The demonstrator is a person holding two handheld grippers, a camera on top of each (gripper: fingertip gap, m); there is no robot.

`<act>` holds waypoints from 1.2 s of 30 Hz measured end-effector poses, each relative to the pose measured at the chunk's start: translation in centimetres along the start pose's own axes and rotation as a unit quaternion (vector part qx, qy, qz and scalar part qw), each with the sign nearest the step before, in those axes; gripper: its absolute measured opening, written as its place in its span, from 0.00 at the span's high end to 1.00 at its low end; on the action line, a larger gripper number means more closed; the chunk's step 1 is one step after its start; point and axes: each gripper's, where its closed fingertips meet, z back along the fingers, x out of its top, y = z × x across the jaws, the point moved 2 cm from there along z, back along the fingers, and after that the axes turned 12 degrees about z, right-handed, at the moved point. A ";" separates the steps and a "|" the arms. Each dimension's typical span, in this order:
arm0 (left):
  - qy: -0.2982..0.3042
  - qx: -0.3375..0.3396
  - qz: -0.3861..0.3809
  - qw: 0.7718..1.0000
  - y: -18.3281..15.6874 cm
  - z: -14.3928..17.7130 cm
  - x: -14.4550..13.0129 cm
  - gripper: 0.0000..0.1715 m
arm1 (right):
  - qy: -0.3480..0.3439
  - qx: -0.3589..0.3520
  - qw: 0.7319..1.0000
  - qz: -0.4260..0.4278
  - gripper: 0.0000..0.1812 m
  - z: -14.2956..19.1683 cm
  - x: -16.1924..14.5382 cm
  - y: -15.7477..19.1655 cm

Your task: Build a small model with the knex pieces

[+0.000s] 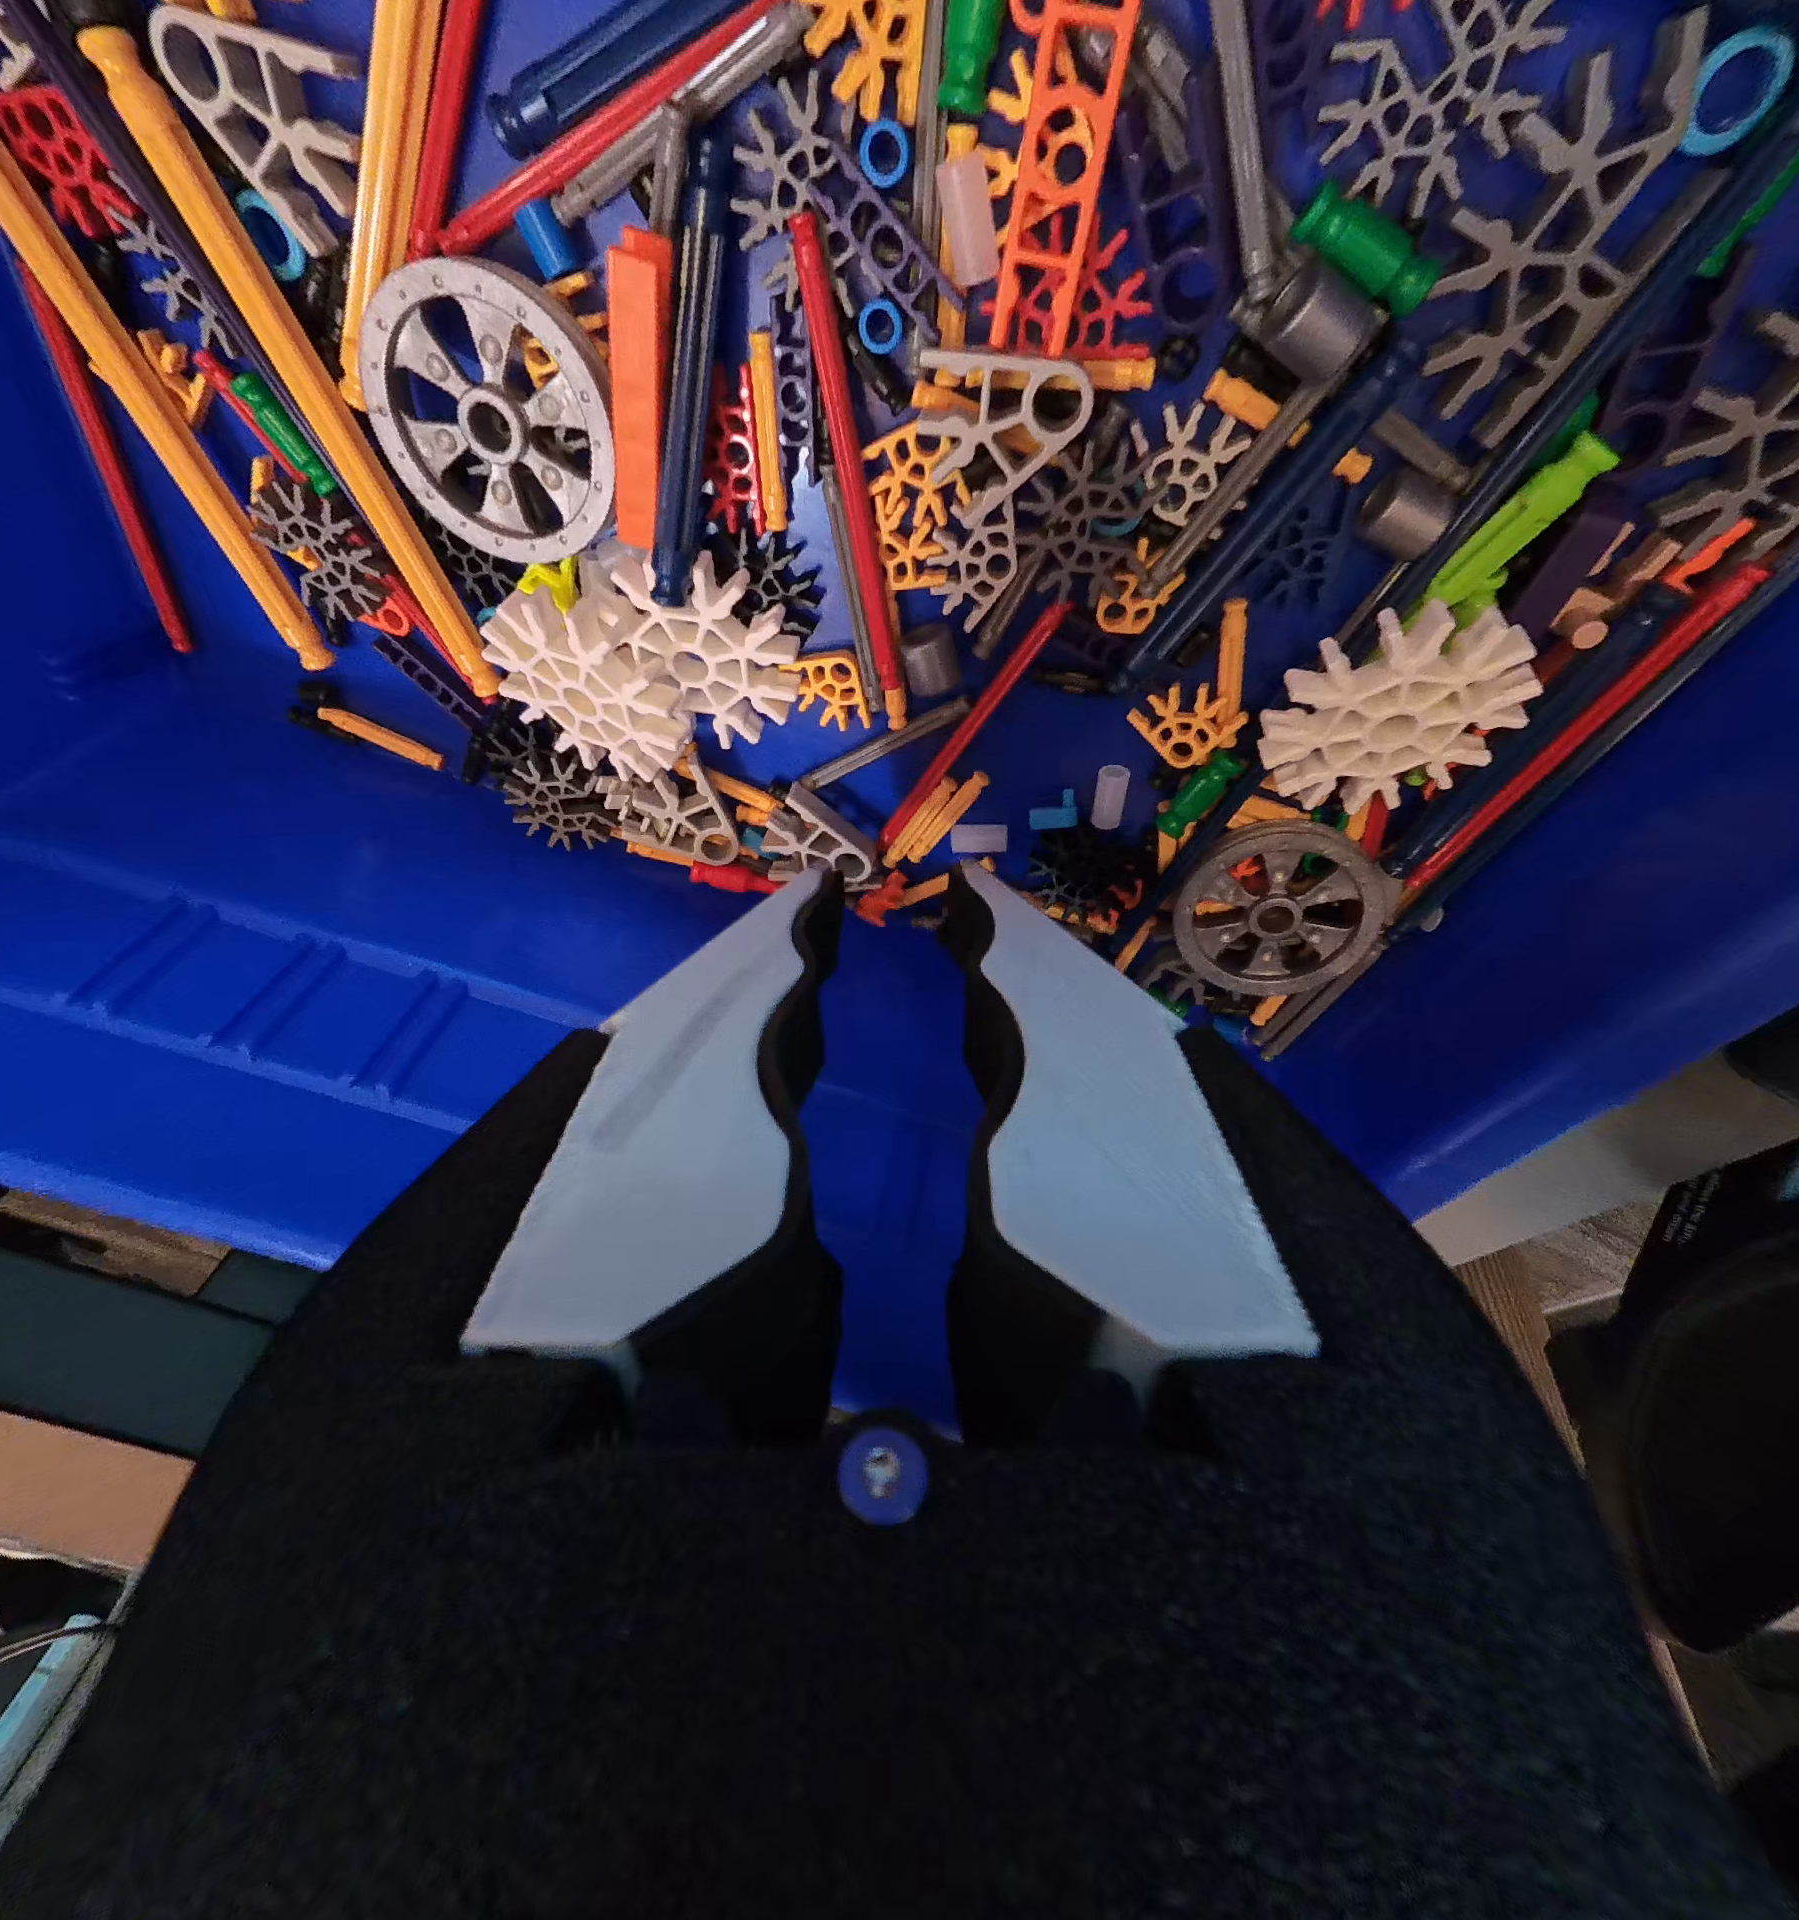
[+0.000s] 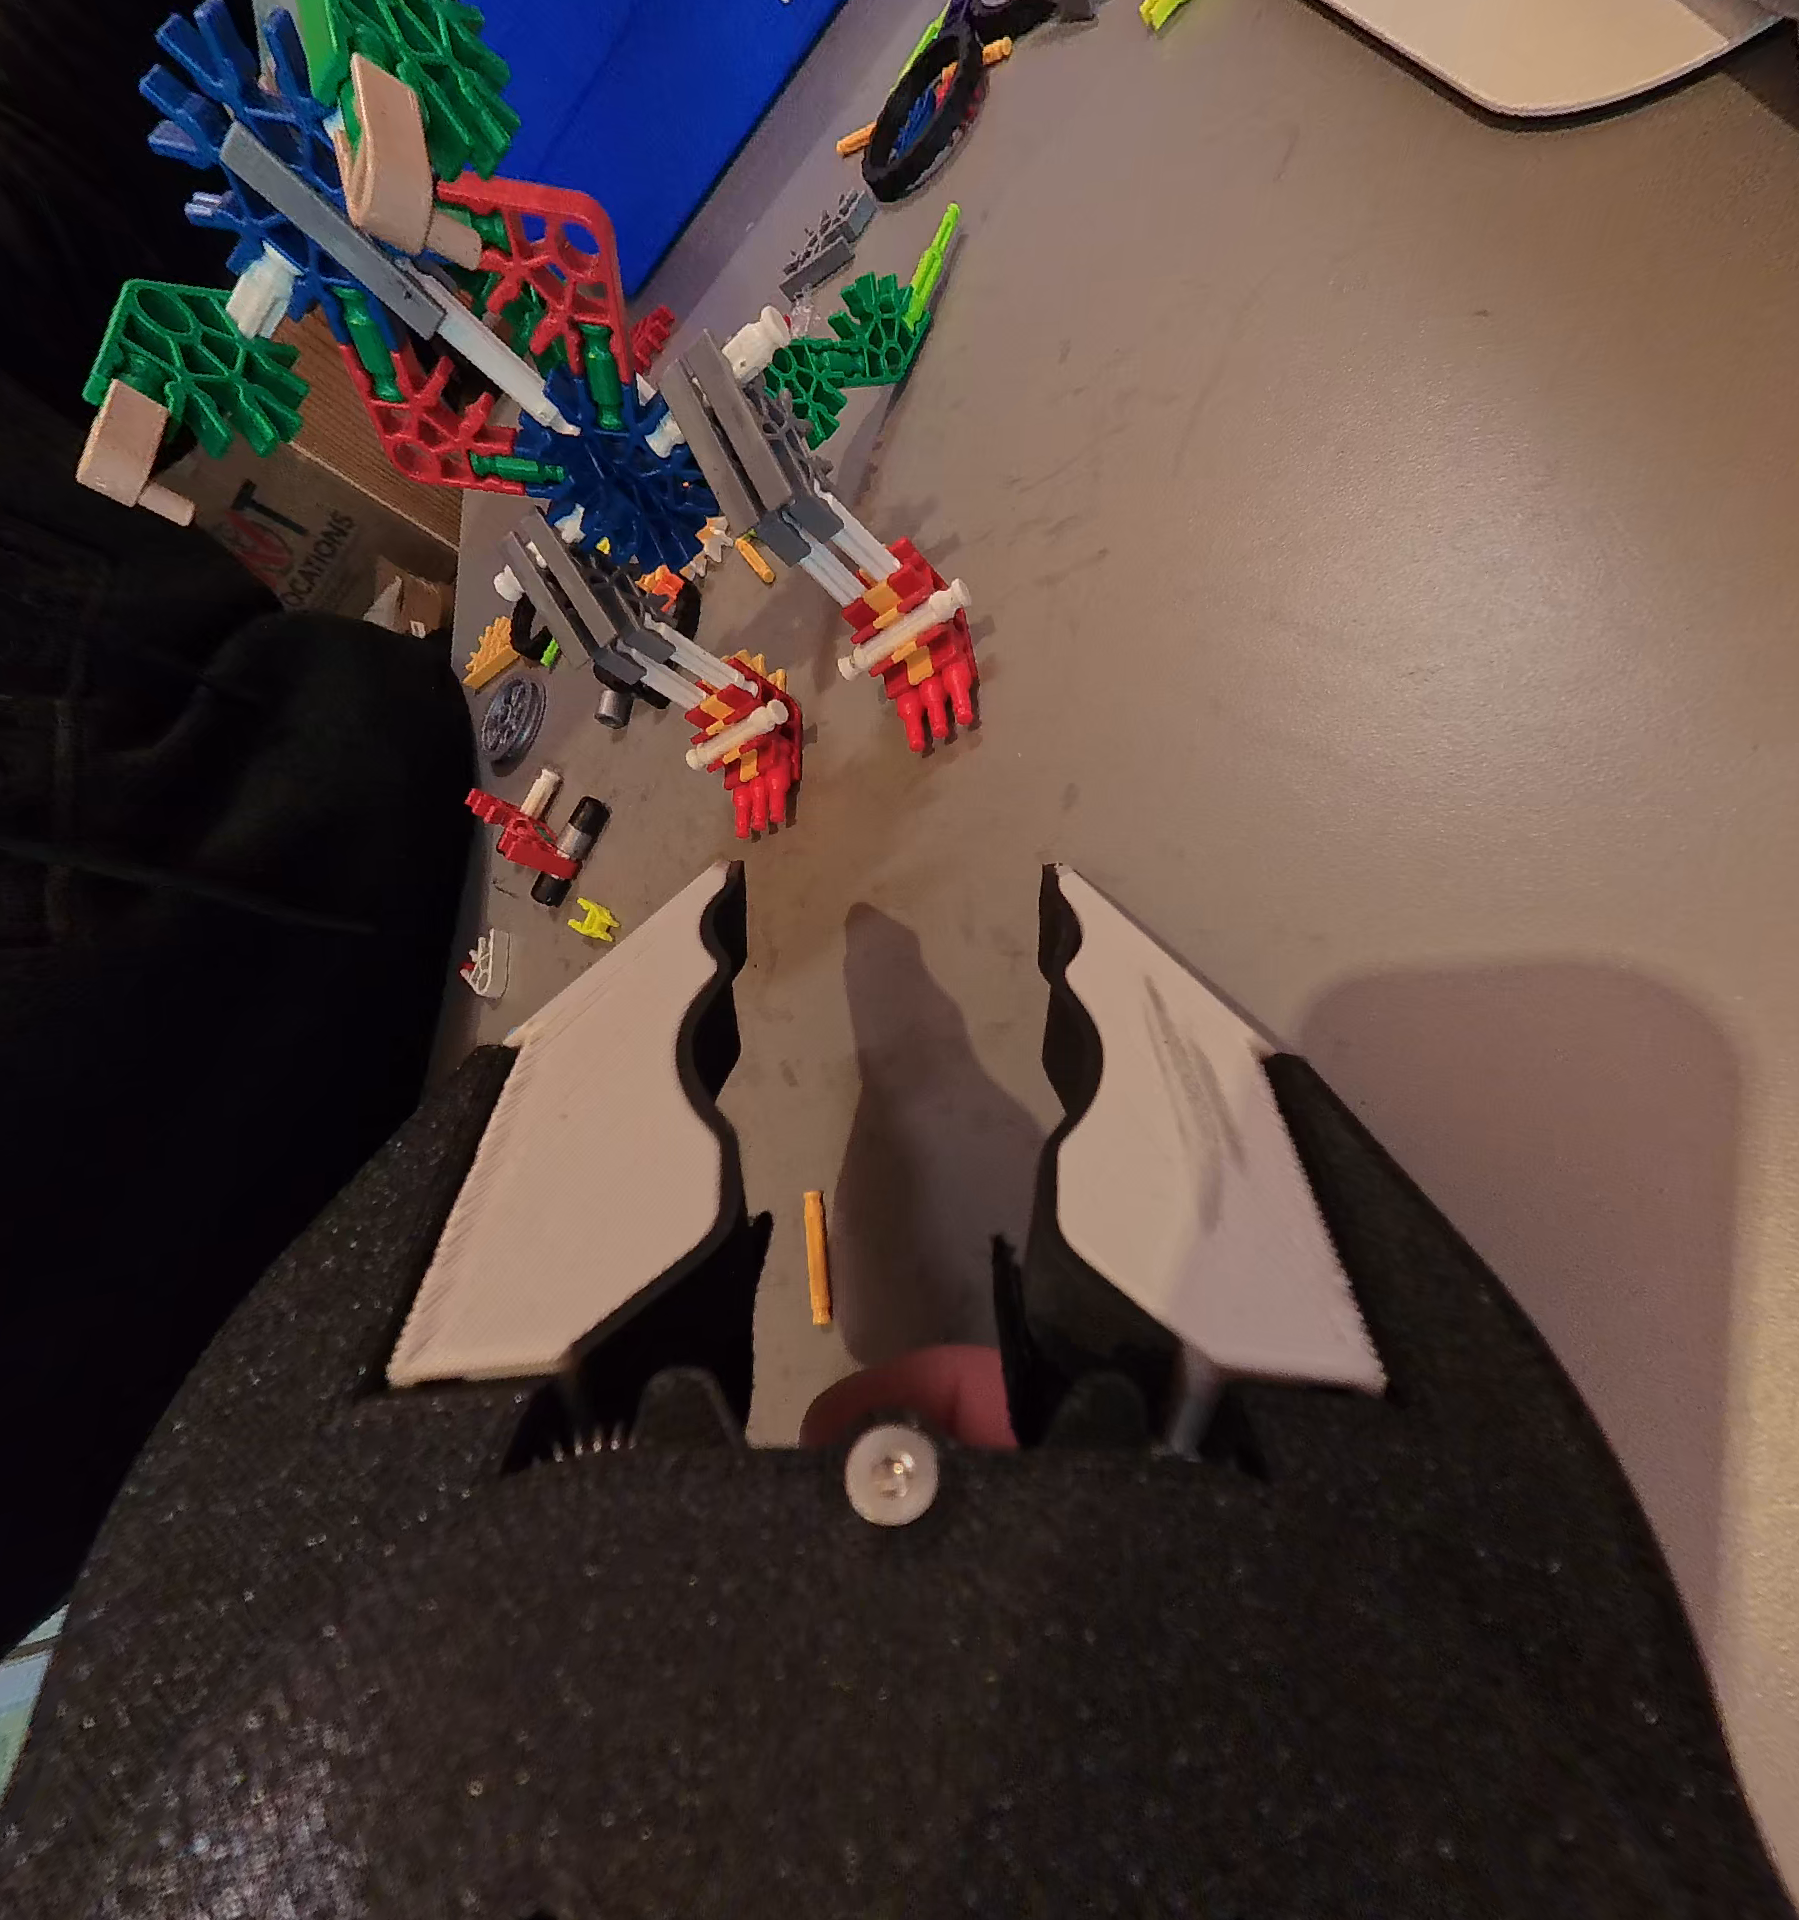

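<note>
My left gripper (image 1: 893, 883) is open with a narrow gap and empty, its tips inside a blue bin (image 1: 251, 914) at the near edge of a heap of plastic construction rods and connectors. Small yellow rods (image 1: 934, 805), a grey connector (image 1: 822, 831) and a small clear spacer (image 1: 978, 837) lie just beyond the tips. My right gripper (image 2: 893, 883) is open and empty above a grey table (image 2: 1394, 623). A built figure of blue, green and red connectors (image 2: 604, 457) lies ahead of it, its red feet (image 2: 760, 758) just left of the tips. A loose yellow rod (image 2: 817, 1257) lies on the table between the fingers.
In the bin are two silver wheels (image 1: 488, 410) (image 1: 1277, 920), white snowflake connectors (image 1: 646, 665) and long yellow rods (image 1: 147, 374). On the table lie small loose parts (image 2: 536, 831), a black tyre (image 2: 921, 120), the blue bin's corner (image 2: 646, 114) and a cardboard box (image 2: 344, 520). A person's dark clothing (image 2: 147, 935) fills the left. Tip to tip, the grippers are about 50 centimetres apart.
</note>
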 end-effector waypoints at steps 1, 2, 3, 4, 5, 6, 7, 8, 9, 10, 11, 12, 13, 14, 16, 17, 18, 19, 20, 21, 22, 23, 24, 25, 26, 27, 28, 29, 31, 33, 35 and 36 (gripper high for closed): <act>0.003 -0.003 0.001 1.000 -0.1 -0.1 -0.1 0.89 | 0.000 0.000 1.000 0.000 0.69 0.0 0.0 0.0; 0.006 -0.006 0.002 1.000 -0.2 -0.2 -0.2 0.89 | 0.000 0.000 1.000 0.000 0.69 0.0 0.0 0.0; 0.009 -0.007 0.002 1.000 -0.2 -0.3 -0.3 0.89 | 0.000 0.000 1.000 0.000 0.69 0.0 0.0 0.0; 0.012 -0.008 0.001 1.000 -0.3 -0.4 -0.4 0.89 | 0.000 0.000 1.000 0.000 0.69 0.0 0.0 0.0; 0.014 -0.010 0.001 1.000 -0.4 -0.5 -0.4 0.89 | 0.000 0.000 1.000 0.000 0.69 0.0 0.0 0.0; 0.016 -0.012 0.001 1.000 -0.4 -0.6 -0.4 0.89 | 0.000 0.000 1.000 0.000 0.69 0.0 0.0 0.0; 0.018 -0.012 0.001 1.000 -0.5 -0.7 -0.5 0.89 | 0.000 0.000 1.000 0.000 0.69 0.0 0.0 0.0; 0.022 -0.012 0.001 1.000 -0.5 -0.8 -0.6 0.89 | 0.000 0.000 1.000 0.000 0.69 0.0 0.0 0.0; 0.026 -0.013 0.001 1.000 -0.6 -0.9 -0.7 0.89 | 0.000 0.000 1.000 0.000 0.69 0.0 0.0 0.0; 0.029 -0.014 0.001 0.999 -0.7 -0.9 -0.8 0.89 | 0.000 0.000 1.000 0.000 0.69 0.0 0.0 0.0; 0.029 -0.016 0.001 0.999 -0.7 -1.0 -0.8 0.89 | 0.000 0.000 1.000 0.000 0.69 0.0 0.0 0.0; 0.030 -0.017 0.001 0.999 -0.8 -1.0 -0.8 0.89 | 0.000 0.000 1.000 0.000 0.69 0.0 0.0 0.0; 0.034 -0.016 0.000 0.999 -0.8 -1.0 -0.8 0.89 | 0.000 0.000 1.000 0.000 0.69 0.0 0.0 0.0; 0.037 -0.014 0.000 0.999 -0.8 -1.0 -0.9 0.89 | 0.000 0.000 1.000 0.000 0.69 0.0 0.0 0.0; 0.042 -0.014 -0.001 0.999 -0.8 -1.1 -0.9 0.89 | 0.000 -0.001 1.000 0.001 0.69 0.0 0.0 0.0; 0.045 -0.014 -0.003 0.999 -0.9 -1.1 -0.9 0.89 | 0.000 -0.001 1.000 0.001 0.69 0.0 0.0 0.0; 0.046 -0.013 -0.003 0.999 -0.9 -1.2 -0.9 0.89 | 0.000 -0.001 1.000 0.001 0.69 0.0 0.0 0.0; 0.045 -0.012 -0.004 0.999 -0.9 -1.2 -0.9 0.89 | 0.000 -0.001 1.000 0.001 0.69 0.0 0.0 0.0; 0.044 -0.011 -0.005 0.999 -0.9 -1.3 -0.8 0.89 | 0.000 -0.001 1.000 0.001 0.69 0.0 0.0 0.0; 0.042 -0.008 -0.007 0.999 -0.8 -1.3 -0.7 0.89 | 0.000 -0.001 1.000 0.001 0.69 0.0 0.0 0.0; 0.040 -0.008 -0.008 0.999 -0.9 -1.4 -0.7 0.89 | 0.000 -0.001 1.000 0.001 0.69 0.0 0.0 0.0; 0.038 -0.009 -0.008 0.999 -1.0 -1.5 -0.7 0.90 | 0.000 -0.001 1.000 0.001 0.69 0.0 0.0 0.0; 0.037 -0.010 -0.009 0.999 -1.0 -1.6 -0.6 0.89 | 0.000 -0.001 1.000 0.001 0.69 0.0 0.0 0.0; 0.036 -0.008 -0.010 0.999 -1.1 -1.6 -0.6 0.89 | 0.000 -0.001 1.000 0.001 0.69 0.0 0.0 0.0; 0.036 -0.007 -0.011 0.999 -1.0 -1.7 -0.6 0.89 | 0.000 -0.001 1.000 0.001 0.69 0.0 0.0 0.0; 0.035 -0.007 -0.012 0.999 -1.1 -1.8 -0.6 0.90 | 0.000 -0.001 1.000 0.001 0.69 0.0 0.0 0.0; 0.035 -0.007 -0.013 0.999 -1.1 -1.8 -0.6 0.90 | 0.000 -0.001 1.000 0.001 0.69 0.0 0.0 0.0; 0.035 -0.006 -0.014 0.999 -1.2 -1.8 -0.5 0.90 | 0.000 -0.001 1.000 0.001 0.69 0.0 0.0 0.0; 0.033 -0.007 -0.017 0.999 -1.2 -1.9 -0.3 0.90 | 0.000 -0.001 1.000 0.001 0.69 0.0 0.0 0.0; 0.034 -0.004 -0.019 0.999 -1.2 -1.9 -0.2 0.90 | 0.000 -0.001 1.000 0.001 0.69 0.0 0.0 0.0; 0.028 -0.010 -0.022 0.999 -1.4 -1.8 0.1 0.91 | 0.000 -0.001 1.000 0.001 0.69 0.0 0.0 0.0; 0.024 -0.012 -0.024 0.999 -1.5 -1.8 0.3 0.92 | 0.000 -0.001 1.000 0.001 0.69 0.0 0.0 0.0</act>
